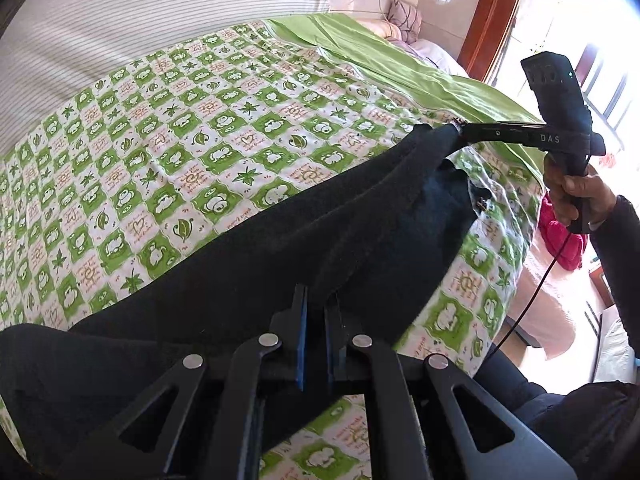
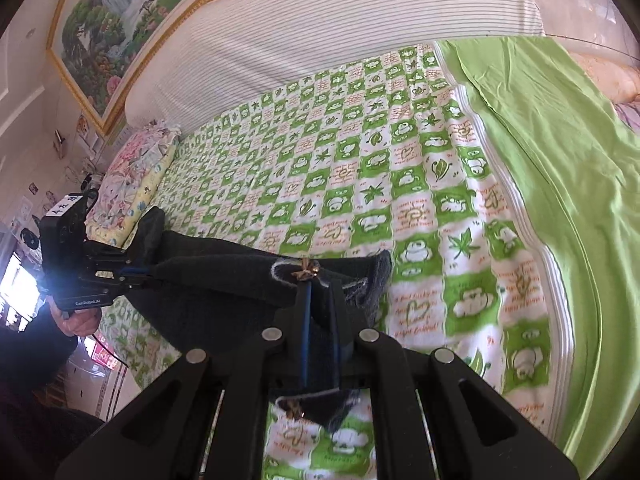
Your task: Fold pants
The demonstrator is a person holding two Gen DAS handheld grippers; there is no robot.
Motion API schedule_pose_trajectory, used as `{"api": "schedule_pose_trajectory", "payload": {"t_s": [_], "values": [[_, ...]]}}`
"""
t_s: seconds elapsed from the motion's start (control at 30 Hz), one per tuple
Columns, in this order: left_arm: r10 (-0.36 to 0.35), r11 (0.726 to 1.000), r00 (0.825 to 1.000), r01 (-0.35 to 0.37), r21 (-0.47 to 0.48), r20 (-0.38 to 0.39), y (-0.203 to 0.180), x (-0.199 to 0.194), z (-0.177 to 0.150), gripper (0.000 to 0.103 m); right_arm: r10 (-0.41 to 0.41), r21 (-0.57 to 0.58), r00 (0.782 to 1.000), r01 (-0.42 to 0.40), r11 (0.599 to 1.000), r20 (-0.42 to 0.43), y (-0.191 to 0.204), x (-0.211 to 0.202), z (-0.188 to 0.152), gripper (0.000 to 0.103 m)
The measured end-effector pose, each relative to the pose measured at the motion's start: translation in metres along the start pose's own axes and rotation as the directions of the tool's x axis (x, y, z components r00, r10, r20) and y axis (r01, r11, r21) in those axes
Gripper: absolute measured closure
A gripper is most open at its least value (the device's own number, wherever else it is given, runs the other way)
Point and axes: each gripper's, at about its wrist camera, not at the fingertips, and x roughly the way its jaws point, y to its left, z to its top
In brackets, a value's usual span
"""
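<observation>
Dark, nearly black pants (image 1: 280, 248) hang stretched between my two grippers above a green-and-white patterned bedspread (image 1: 180, 120). My left gripper (image 1: 316, 300) is shut on one end of the cloth. My right gripper (image 1: 460, 130) is shut on the other end, at the right of the left wrist view. In the right wrist view the right gripper (image 2: 320, 280) pinches the pants (image 2: 224, 280) near a small bow trim (image 2: 306, 270), and the left gripper (image 2: 146, 276) holds the far end at the left.
A striped white headboard cushion (image 2: 340, 36) runs along the back. A floral pillow (image 2: 132, 172) lies at the bed's left, a plain green sheet (image 2: 560, 160) at the right. The bed edge (image 1: 504, 280) drops to the floor near a pink bundle (image 1: 560, 236).
</observation>
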Motion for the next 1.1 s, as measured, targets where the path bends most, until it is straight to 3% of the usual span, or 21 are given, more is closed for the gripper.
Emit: {"api": "schedule_pose_trajectory", "payload": {"t_s": [0.17,0.47,0.53,0.57,0.67,0.73,0.77,1.1], "values": [[-0.013,1.000,1.000,0.012,0.022,0.018,-0.014,-0.007,-0.015,0.097,-0.006,-0.010,1.000,0.007,1.000,0.019,0.005,-0.009,-0.014,0.094],[-0.002,0.999,0.998,0.005,0.045,-0.069,-0.030,0.029,-0.047,0.096,-0.068,-0.005,0.997,0.068,0.998,-0.030,0.009,0.000,-0.044,0.094],[0.003,0.999,0.998,0.001,0.054,-0.066,-0.033,0.033,-0.053,0.090,-0.092,-0.010,0.994,0.092,0.996,-0.052,0.010,0.004,-0.052,0.094],[-0.009,0.999,0.998,0.012,0.053,-0.063,-0.034,0.033,-0.054,0.082,-0.100,-0.003,0.993,0.100,0.995,-0.061,0.010,0.006,-0.055,0.093],[-0.053,0.997,0.998,0.055,0.051,-0.043,-0.039,0.026,-0.057,0.062,-0.110,0.044,0.990,0.114,0.992,-0.092,0.007,0.007,-0.064,0.080],[-0.069,0.996,0.997,0.071,0.058,-0.030,-0.044,0.020,-0.059,0.060,-0.129,0.069,0.986,0.136,0.988,-0.105,0.007,0.004,-0.069,0.052],[-0.073,0.995,0.997,0.074,0.063,-0.022,-0.046,0.016,-0.061,0.060,-0.131,0.077,0.986,0.139,0.987,-0.104,0.008,0.001,-0.071,0.048],[-0.059,0.997,0.998,0.061,-0.038,0.035,-0.024,-0.013,-0.082,0.060,-0.130,0.078,0.991,0.131,0.988,-0.010,0.039,-0.033,-0.069,0.046]]}}
